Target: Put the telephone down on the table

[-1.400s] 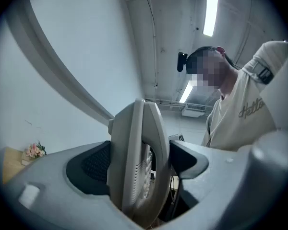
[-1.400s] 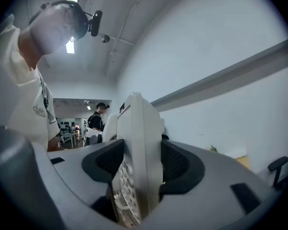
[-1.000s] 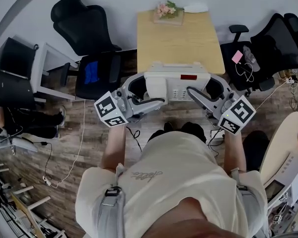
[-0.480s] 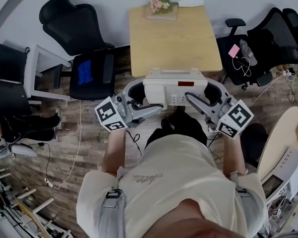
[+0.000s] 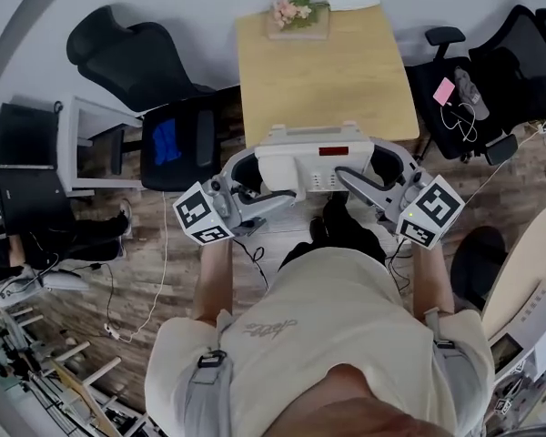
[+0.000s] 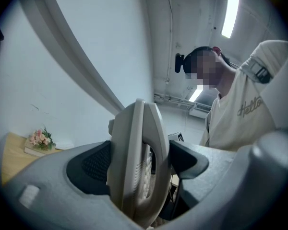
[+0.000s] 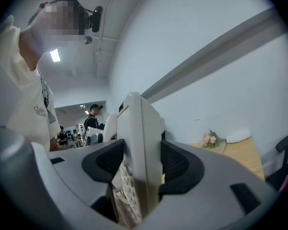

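Note:
A cream desk telephone (image 5: 311,160) with a red display hangs in the air between both grippers, just short of the near edge of the wooden table (image 5: 323,71). My left gripper (image 5: 247,173) is shut on its left end. My right gripper (image 5: 382,171) is shut on its right end. In the left gripper view the telephone (image 6: 137,166) stands edge-on, pinched between the dark pads. The right gripper view shows the telephone (image 7: 137,162) clamped the same way, with its keypad facing down-left.
On the table's far edge lie a flower bunch on a book (image 5: 296,15) and a white object (image 5: 353,0). Black office chairs stand to the left (image 5: 164,98) and right (image 5: 500,71). A white side table (image 5: 82,144) is at the far left. Cables trail on the wood floor.
The telephone and both grippers have shifted slightly toward the table, and the head view has moved so that the table sits closer to the phone.

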`<state>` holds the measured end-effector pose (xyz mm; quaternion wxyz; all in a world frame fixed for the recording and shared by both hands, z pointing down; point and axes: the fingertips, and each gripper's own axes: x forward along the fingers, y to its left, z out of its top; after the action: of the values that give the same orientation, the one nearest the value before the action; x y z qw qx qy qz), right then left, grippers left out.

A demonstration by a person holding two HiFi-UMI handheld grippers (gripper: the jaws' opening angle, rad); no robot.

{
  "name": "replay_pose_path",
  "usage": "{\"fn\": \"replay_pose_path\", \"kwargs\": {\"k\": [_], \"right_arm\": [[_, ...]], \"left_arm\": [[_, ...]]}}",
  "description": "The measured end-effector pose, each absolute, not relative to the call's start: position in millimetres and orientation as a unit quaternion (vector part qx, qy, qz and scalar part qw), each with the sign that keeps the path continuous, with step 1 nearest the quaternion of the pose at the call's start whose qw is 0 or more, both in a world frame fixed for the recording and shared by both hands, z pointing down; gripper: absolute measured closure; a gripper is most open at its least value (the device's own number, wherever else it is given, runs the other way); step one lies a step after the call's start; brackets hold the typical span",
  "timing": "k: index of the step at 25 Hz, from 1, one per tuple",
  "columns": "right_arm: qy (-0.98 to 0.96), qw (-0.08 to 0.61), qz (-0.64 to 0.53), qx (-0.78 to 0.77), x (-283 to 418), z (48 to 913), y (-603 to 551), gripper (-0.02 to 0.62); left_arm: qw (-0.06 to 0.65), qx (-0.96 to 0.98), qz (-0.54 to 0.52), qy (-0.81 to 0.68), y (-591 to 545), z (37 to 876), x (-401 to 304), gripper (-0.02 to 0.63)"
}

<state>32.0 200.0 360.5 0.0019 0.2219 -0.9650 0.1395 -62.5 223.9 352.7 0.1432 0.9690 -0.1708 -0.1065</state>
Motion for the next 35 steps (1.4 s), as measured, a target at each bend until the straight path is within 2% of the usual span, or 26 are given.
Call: {"fn": "replay_pose_path", "kwargs": {"k": [11,20,35], "right_arm": [[-0.969,-0.027,0.133,0.208,68.3,346.6,99.2,0.359],[-0.974,-0.041,0.115,0.192,69.0,341.8,96.8,0.359],[-0.971,-0.034,0.141,0.188,57.9,357.0,56.5,0.359]], "left_arm": [[0.133,0.970,-0.084,-0.186,125.5,335.7,-24.8,0.225],[0.105,0.970,-0.094,-0.198,126.0,329.0,-24.1,0.225],[0.134,0.967,-0.079,-0.203,86.0,344.4,-34.6,0.225]]}}
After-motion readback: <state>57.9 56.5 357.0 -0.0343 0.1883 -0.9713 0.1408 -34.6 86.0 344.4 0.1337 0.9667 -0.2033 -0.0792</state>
